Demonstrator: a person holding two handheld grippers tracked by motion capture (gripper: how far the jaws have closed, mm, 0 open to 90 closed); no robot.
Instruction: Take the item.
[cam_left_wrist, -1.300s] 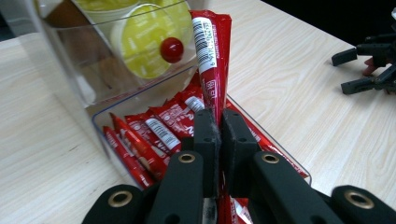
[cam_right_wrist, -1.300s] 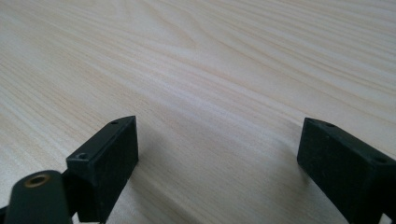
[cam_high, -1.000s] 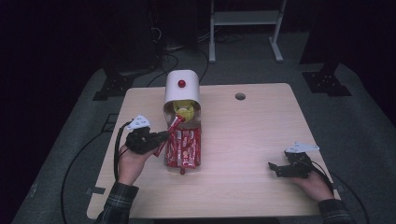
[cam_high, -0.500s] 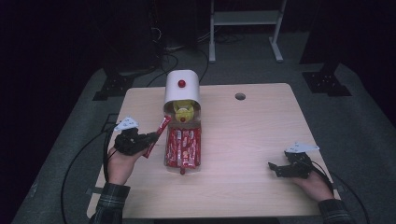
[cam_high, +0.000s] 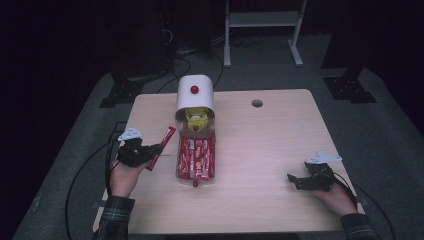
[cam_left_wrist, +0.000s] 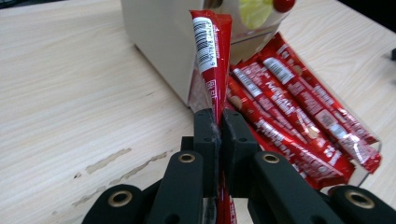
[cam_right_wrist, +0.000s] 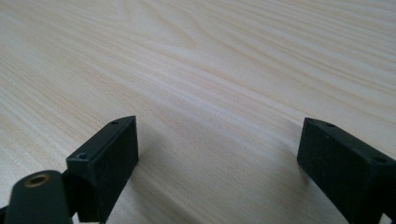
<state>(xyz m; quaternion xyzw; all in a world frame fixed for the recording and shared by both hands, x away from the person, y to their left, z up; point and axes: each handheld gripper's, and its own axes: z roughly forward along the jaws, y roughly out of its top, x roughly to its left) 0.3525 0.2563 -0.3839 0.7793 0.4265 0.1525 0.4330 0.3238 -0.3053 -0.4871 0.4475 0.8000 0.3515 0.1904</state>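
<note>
While the left gripper (cam_high: 159, 148) is clamping one red snack stick (cam_high: 162, 146) between its closed jaws, that stick is hanging clear of the dispenser tray (cam_high: 196, 159) and standing just to the tray's left, its far end pointing up toward the white dispenser (cam_high: 195, 97); in the left gripper view the wrapper (cam_left_wrist: 212, 56) is rising straight out from between the two black jaws, barcode facing the camera, with the dispenser's cream side wall (cam_left_wrist: 159, 46) close behind it. So the pulling-out of one stick is looking done; what is remaining, as far as I can judge, is carrying it off and setting it down somewhere on the bare wooden table (cam_high: 280, 130), since it is not yet resting on anything. Several more red sticks (cam_left_wrist: 299, 107) are lying side by side in the clear tray, untouched, so further picks may be waiting. The right gripper (cam_high: 300, 181) is resting near the table's right edge, well apart from the dispenser; its jaws are standing wide apart over bare wood and gripping nothing.
</note>
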